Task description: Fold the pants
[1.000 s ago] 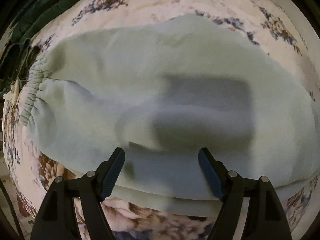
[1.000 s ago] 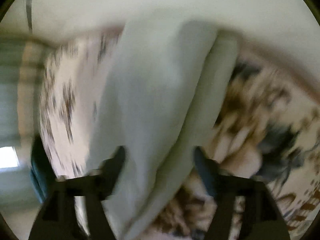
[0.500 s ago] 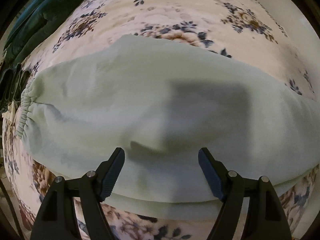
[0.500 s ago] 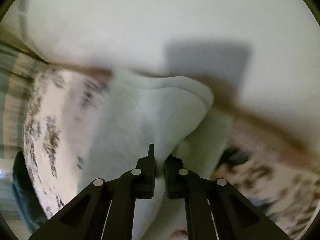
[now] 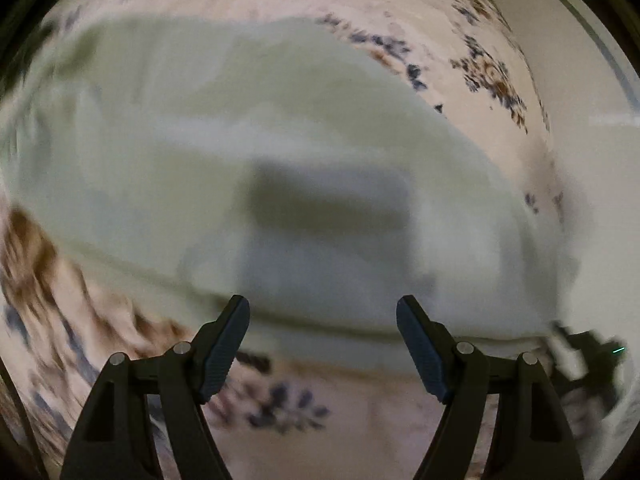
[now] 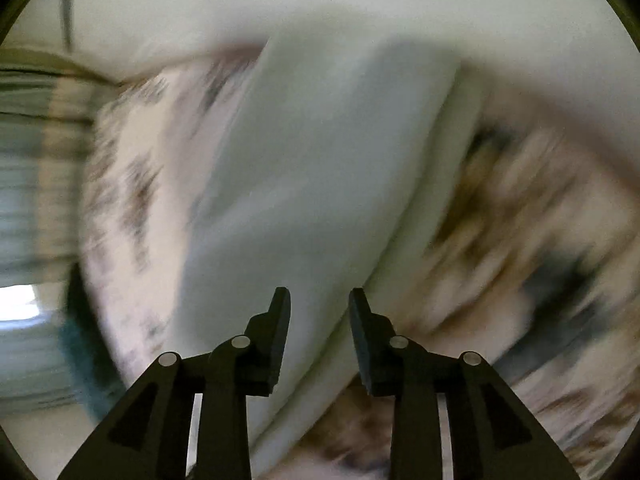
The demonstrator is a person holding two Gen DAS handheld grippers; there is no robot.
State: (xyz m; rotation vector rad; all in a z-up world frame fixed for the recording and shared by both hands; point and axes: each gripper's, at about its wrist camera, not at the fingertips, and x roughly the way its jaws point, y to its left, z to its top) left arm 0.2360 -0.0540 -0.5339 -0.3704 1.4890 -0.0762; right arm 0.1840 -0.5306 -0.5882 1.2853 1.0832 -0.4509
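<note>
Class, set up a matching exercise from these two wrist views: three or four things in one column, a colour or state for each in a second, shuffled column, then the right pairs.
Things
1. pants
2. bedspread
3. left gripper
4. right gripper

Colour or state
A. fingers wide apart, holding nothing
B. floral print, brown and blue
C. pale green, lying flat
D. fingers close together, with a gap, cloth between them

Pairs: 1-C, 2-B, 3-A, 4-D

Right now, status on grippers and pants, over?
Left gripper open, over pants. Right gripper partly open, fabric between fingers, not clamped. Floral bedspread underneath, nothing blocking.
</note>
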